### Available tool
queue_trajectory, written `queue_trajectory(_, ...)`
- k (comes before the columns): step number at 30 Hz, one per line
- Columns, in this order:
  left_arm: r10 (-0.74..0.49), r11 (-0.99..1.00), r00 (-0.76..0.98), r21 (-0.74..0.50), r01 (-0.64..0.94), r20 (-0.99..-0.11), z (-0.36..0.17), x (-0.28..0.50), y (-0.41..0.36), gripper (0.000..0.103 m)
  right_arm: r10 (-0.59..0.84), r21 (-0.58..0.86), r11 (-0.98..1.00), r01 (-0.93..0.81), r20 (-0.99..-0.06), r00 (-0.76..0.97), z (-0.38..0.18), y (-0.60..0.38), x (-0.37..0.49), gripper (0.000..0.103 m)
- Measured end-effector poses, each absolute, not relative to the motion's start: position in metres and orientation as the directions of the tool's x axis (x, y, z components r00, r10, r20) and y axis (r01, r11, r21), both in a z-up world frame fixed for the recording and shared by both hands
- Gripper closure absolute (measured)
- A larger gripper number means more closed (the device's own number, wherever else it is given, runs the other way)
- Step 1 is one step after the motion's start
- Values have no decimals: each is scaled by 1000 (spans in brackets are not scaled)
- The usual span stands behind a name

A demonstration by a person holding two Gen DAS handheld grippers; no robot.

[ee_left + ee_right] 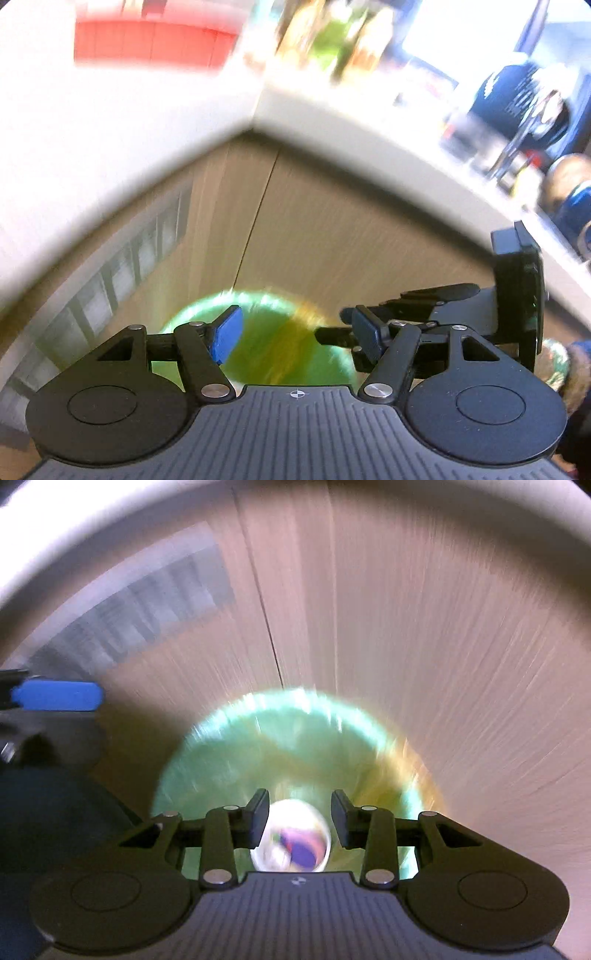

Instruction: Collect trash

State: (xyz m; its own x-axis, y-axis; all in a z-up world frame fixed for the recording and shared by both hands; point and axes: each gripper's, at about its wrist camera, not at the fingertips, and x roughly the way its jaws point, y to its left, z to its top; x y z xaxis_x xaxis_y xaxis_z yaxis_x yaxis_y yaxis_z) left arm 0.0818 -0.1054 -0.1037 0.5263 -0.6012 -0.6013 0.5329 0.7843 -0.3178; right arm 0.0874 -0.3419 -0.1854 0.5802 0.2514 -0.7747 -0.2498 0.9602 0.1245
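Observation:
A green trash bin (pixel 280 753) stands on the floor below both grippers, blurred by motion; it also shows in the left wrist view (pixel 273 347). My right gripper (pixel 299 819) is open over the bin's mouth. A white round piece of trash with purple print (pixel 291 843) lies between and below its fingers, apart from both pads. My left gripper (pixel 295 332) is open and empty above the bin. The right gripper's fingers (pixel 369 332) show beside it in the left wrist view. The left gripper's blue pad (pixel 59 696) shows at the left of the right wrist view.
A tan wooden cabinet front (pixel 332 221) rises behind the bin, under a white countertop (pixel 110 147). Blurred bottles (pixel 332 40), a red box (pixel 147 37) and dark blue items (pixel 524 99) sit on the counter. A grey grille (pixel 147 605) is at the left.

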Motion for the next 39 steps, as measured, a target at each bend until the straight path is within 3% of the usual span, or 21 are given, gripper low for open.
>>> queue_trajectory(2,-606,783,570,-291,549,-556,-66,74,-98,32,277,123,956,-266,-678,681,-141,-343,77,65)
queue_trajectory(4,-595,794,615,-260,549,-518,-31,70,-88,32,283,113,957,-267,-558,780,-97,-338,71,52)
queue_trajectory(6,-575,811,654,-237,535,-492,4,69,-73,32,291,97,956,-278,-454,842,-54,-332,71,47)
queue_trajectory(11,-452,892,802,-184,413,-391,75,70,-22,32,319,96,948,-304,-288,903,50,-309,90,45)
queue_trajectory(13,-370,927,860,-198,318,-352,89,73,1,32,334,82,943,-324,-232,914,80,-294,96,32)
queue_trajectory(17,-267,950,862,-268,160,-431,75,101,37,32,416,51,906,-419,-277,866,83,-255,126,27)
queue_trajectory(21,-277,943,788,-315,111,-550,34,129,50,32,494,101,863,-495,-376,784,52,-217,157,27)
queue_trajectory(25,-256,941,773,-334,61,-581,17,135,73,32,615,188,776,-602,-434,658,22,-184,171,27)
queue_trajectory(28,-245,924,787,-382,14,-567,15,135,95,32,649,183,732,-656,-479,591,2,-157,173,34)
queue_trajectory(33,-290,898,781,-439,22,-553,13,140,97,32,703,246,669,-702,-517,489,-25,-148,166,78)
queue_trajectory(37,-318,913,740,-402,70,-593,4,142,75,32,728,254,642,-723,-499,471,-21,-166,151,92)
queue_trajectory(39,-315,926,730,-367,95,-606,1,139,64,32,696,223,678,-701,-500,515,-16,-175,148,93)
